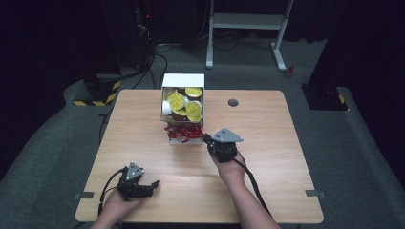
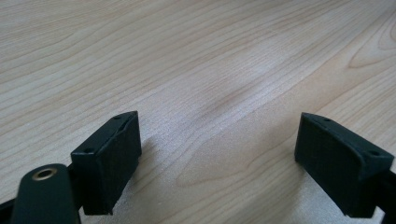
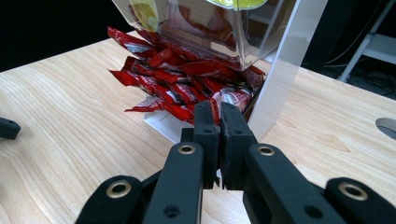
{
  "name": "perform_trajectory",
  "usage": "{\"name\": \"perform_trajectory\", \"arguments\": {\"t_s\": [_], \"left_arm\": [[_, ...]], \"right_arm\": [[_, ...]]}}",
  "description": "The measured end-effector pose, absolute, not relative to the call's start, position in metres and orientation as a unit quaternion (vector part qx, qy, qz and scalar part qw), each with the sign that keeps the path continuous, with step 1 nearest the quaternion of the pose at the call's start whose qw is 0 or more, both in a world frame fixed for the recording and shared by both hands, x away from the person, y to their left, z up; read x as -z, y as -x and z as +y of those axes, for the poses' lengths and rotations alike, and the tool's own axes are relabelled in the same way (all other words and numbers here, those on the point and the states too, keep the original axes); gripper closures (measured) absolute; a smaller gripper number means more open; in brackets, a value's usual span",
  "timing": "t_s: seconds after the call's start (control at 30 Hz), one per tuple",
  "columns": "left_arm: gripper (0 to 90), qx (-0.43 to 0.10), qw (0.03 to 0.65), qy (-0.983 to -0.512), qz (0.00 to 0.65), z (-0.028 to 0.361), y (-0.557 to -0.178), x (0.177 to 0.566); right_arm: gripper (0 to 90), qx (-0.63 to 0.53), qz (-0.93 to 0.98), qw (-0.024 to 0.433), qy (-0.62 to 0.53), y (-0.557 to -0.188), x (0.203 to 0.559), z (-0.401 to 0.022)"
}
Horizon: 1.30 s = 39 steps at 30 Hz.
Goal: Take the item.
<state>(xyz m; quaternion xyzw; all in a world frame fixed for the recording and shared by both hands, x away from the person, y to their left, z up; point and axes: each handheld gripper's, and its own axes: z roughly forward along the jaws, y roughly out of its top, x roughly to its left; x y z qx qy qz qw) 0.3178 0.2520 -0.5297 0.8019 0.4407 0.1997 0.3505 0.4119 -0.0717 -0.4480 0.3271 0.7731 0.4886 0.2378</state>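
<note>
Pinching my right fingers together at the red sachets in the dispenser tray, I seem to grip one, though I cannot tell; next comes a gentle pull back. My left fingers gape wide over the counter.

Setting: a lab or test room, dimly lit, arranged for recording.

A single light wooden worktop with a cable port stands on grey carpet amid dark surroundings. Black stands with yellow-and-black hazard tape at their bases flank it left and right. Loose black cables run across the floor behind. A white metal frame on feet stands at the back. Grey tape marks lie on the carpet at the worktop's near corners.
</note>
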Motion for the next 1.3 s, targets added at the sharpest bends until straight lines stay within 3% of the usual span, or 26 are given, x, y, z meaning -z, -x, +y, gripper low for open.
{"name": "perform_trajectory", "arguments": {"t_s": [1.3], "left_arm": [[15.1,-0.197,0.352,-0.801,0.442,0.252,-0.318,0.53]], "right_arm": [[88.0,-0.533,0.753,0.238,-0.305,-0.367,0.441,-0.107]]}}
